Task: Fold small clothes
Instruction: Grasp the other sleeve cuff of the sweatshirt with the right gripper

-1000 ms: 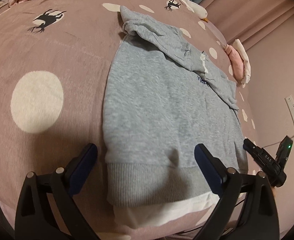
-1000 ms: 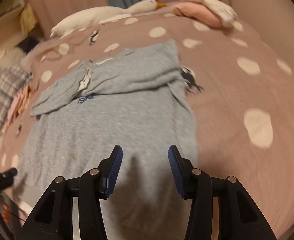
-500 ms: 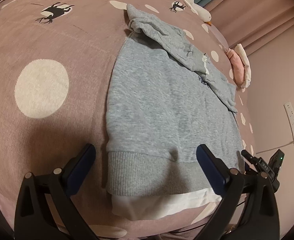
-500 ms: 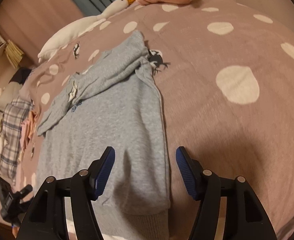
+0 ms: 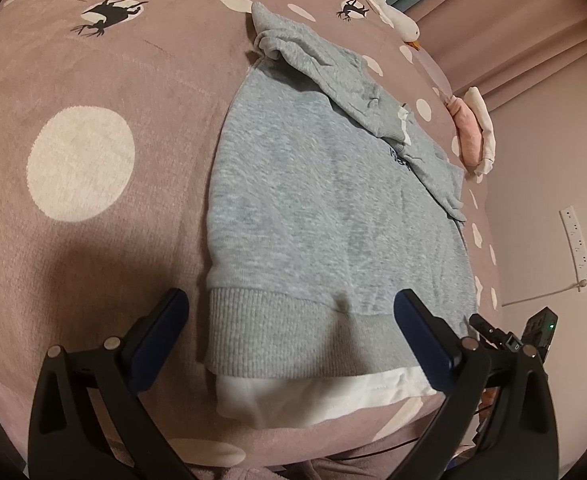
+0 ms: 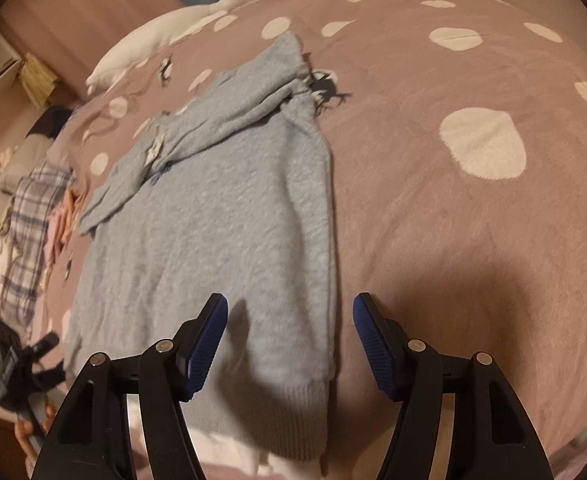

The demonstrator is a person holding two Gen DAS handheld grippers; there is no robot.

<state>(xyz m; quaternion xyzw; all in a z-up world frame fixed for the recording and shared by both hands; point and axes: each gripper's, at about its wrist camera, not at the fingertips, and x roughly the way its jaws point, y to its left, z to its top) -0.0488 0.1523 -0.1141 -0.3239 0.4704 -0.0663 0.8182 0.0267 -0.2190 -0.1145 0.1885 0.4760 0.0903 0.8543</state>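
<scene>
A small grey sweatshirt (image 5: pixel 325 208) lies flat on the mauve dotted bedspread (image 5: pixel 81 216), both sleeves folded across its chest. Its ribbed hem (image 5: pixel 293 336) faces me with a white inner layer (image 5: pixel 313 396) showing below. My left gripper (image 5: pixel 289 336) is open, hovering over the hem's left corner, jaws wide. The sweatshirt also shows in the right wrist view (image 6: pixel 221 248). My right gripper (image 6: pixel 289 340) is open above its right edge near the hem, empty.
A white goose plush (image 6: pixel 181 28) and folded pink and white clothes (image 5: pixel 473 132) lie at the far end of the bed. A plaid pile of clothes (image 6: pixel 29 224) sits at the left. The other gripper's body (image 5: pixel 533 336) shows at right, near the wall.
Both grippers have drawn back toward the hem end of the sweatshirt. The right gripper's jaws have opened wider. The sweatshirt has not moved.
</scene>
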